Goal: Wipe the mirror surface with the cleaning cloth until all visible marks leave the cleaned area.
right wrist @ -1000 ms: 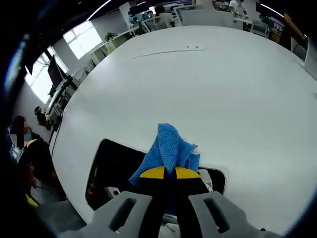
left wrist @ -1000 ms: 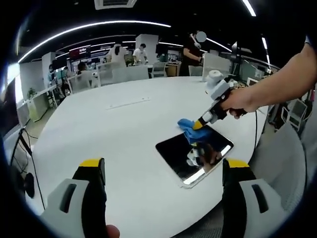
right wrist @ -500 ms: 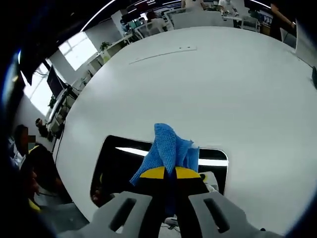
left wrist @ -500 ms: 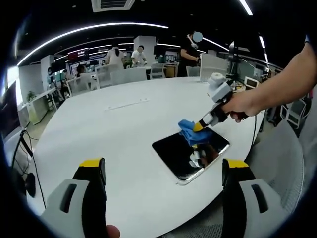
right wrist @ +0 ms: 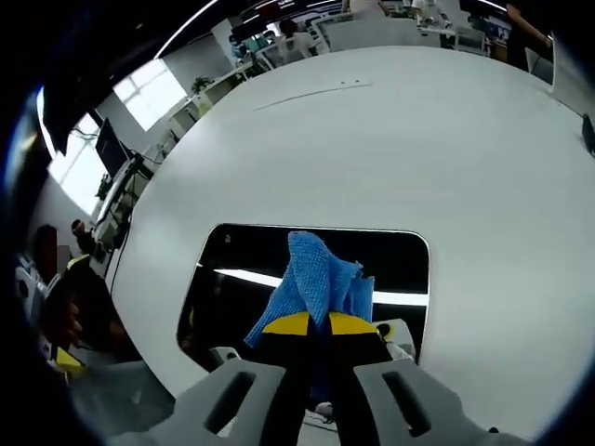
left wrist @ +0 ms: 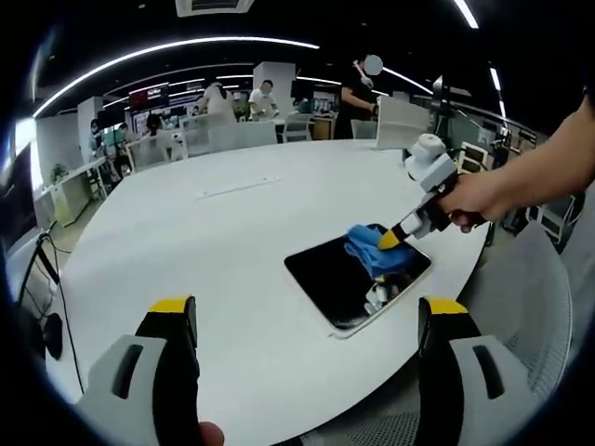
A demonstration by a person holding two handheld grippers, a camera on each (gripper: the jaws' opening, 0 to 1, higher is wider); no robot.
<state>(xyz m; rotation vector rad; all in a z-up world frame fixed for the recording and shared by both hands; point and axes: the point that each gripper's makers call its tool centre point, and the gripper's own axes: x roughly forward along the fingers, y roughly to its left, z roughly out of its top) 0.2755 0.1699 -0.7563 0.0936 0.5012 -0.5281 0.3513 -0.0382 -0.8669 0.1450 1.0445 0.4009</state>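
Note:
A dark rectangular mirror [left wrist: 344,279] [right wrist: 242,265] with rounded corners lies flat on the white round table [left wrist: 214,251], near its front right edge. My right gripper [left wrist: 390,240] [right wrist: 311,325] is shut on a blue cleaning cloth [left wrist: 372,249] [right wrist: 316,283] and holds it down on the mirror's far right part. A hand and bare forearm [left wrist: 521,181] hold that gripper. My left gripper [left wrist: 307,321] hangs open above the table's near edge, well short of the mirror, nothing between its yellow-tipped fingers [left wrist: 172,311].
The table [right wrist: 390,139] stretches wide and bare beyond the mirror, with a thin strip [left wrist: 240,188] lying far across it. People, desks and chairs stand in the office behind. A cable [left wrist: 42,279] hangs off the table's left side.
The right gripper has drawn the cloth from the mirror's far edge further onto the glass, toward the mirror's right part. The left gripper has stayed open and nearly still.

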